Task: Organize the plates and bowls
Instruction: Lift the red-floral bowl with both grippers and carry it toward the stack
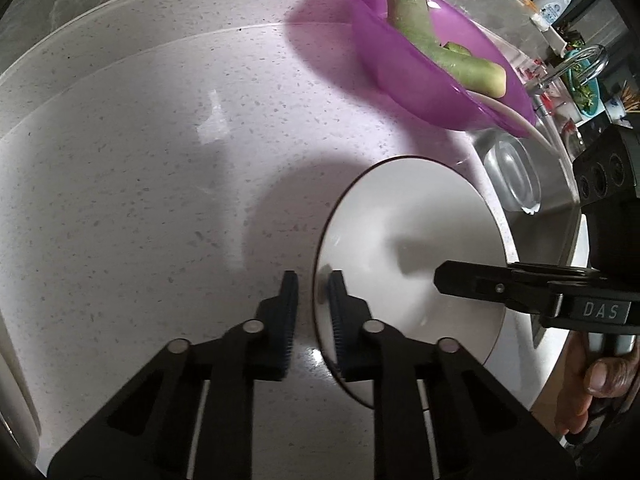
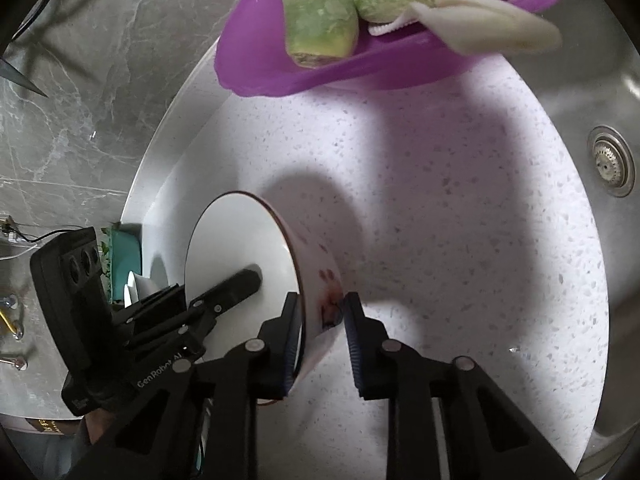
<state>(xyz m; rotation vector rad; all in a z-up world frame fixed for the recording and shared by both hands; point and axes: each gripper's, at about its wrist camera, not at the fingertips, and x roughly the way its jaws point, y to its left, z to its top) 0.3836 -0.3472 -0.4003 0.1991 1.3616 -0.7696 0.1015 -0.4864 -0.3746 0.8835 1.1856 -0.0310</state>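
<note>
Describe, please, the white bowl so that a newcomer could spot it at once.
On the speckled white counter beside the steel sink, below the purple bowl, sits the white bowl. Unlike its neighbour it is empty, dark-rimmed, with reddish marks outside.

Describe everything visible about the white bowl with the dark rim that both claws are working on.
The white glazed bowl with a thin dark rim looks ceramic, smooth and empty inside, with reddish painted marks on its outer wall. It is tipped on its side over the speckled white countertop, its opening facing the left claw. Each claw straddles the rim on opposite sides, one finger inside and one outside; the right claw has a visible gap at its outer finger. Whether it rests on the counter cannot be told.
</note>
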